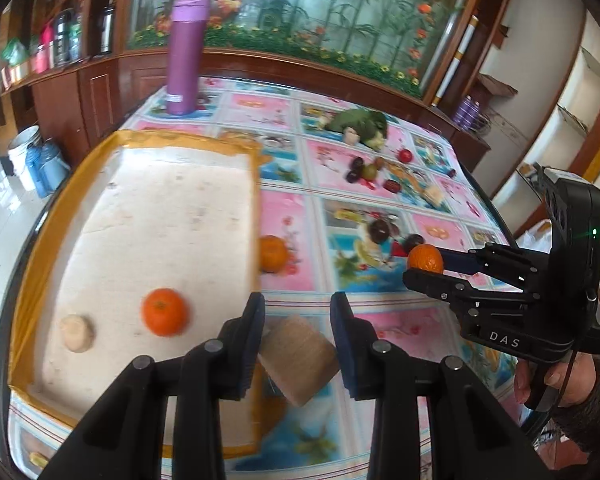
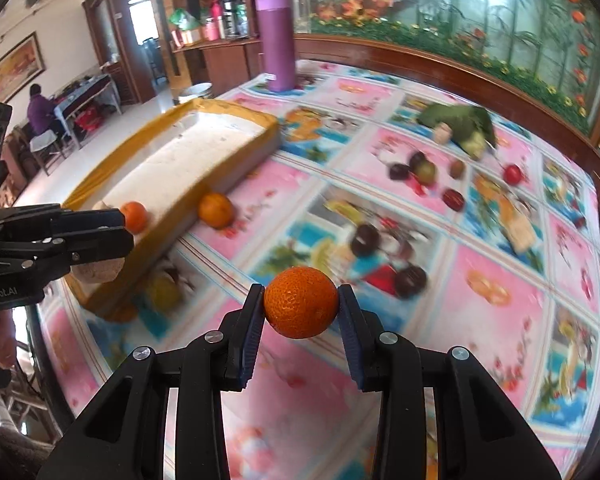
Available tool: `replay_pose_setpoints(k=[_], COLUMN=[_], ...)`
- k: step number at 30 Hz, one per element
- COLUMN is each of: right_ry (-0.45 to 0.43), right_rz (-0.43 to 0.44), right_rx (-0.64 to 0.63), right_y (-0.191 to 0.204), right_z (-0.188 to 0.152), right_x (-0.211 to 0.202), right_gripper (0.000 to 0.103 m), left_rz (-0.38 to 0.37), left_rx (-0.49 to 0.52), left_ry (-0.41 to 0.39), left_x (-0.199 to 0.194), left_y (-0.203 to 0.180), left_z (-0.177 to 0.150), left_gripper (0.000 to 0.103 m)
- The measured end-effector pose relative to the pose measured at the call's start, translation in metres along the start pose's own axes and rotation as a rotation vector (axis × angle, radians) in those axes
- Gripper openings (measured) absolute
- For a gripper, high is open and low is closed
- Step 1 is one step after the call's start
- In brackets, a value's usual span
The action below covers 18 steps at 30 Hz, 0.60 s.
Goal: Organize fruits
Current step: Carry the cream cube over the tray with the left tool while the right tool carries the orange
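The right tongs are closed on a small orange mandarin with pebbled skin, held clear above the bench. The left tongs are clamped on a tan, blocky piece, tilted, at the near corner of the tray. Both tongs point steeply downward; a hand grips the right handle at the edge of the left view. Inside the yellow-rimmed white tray lie a second mandarin and a pale round item. A third mandarin sits on the patterned cloth just beside the tray wall. Further off, small dark and red fruits lie scattered, then a green leafy bundle and an upright purple flask. Only the right view shows a seated person at a distant table.
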State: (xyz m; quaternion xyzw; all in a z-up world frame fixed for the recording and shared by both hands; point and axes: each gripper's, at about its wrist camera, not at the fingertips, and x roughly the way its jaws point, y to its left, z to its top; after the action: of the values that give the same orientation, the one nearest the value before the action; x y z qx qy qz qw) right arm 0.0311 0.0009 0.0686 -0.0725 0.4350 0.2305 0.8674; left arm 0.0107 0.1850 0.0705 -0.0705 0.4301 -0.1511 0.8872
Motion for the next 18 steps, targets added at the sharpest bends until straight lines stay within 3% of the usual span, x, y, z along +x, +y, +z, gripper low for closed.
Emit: replay_pose_setpoints(k=[8, 18], right_ry=[-0.004, 0.017], right_rz=[0.075, 0.123], right_rx=[-0.071, -0.123], right_y=[0.051, 0.096], right_z=[0.058, 0.109], right_x=[0.040, 0.098], right_gripper=[0.035, 0.035], left_rz=[0.075, 0.160], left_rx=[-0.075, -0.135], left_ry=[-0.020, 0.012], left_x=[-0.006, 0.021], left_y=[0.062, 0.117], left_z=[0.014, 0.031], left_gripper=[0.037, 0.037])
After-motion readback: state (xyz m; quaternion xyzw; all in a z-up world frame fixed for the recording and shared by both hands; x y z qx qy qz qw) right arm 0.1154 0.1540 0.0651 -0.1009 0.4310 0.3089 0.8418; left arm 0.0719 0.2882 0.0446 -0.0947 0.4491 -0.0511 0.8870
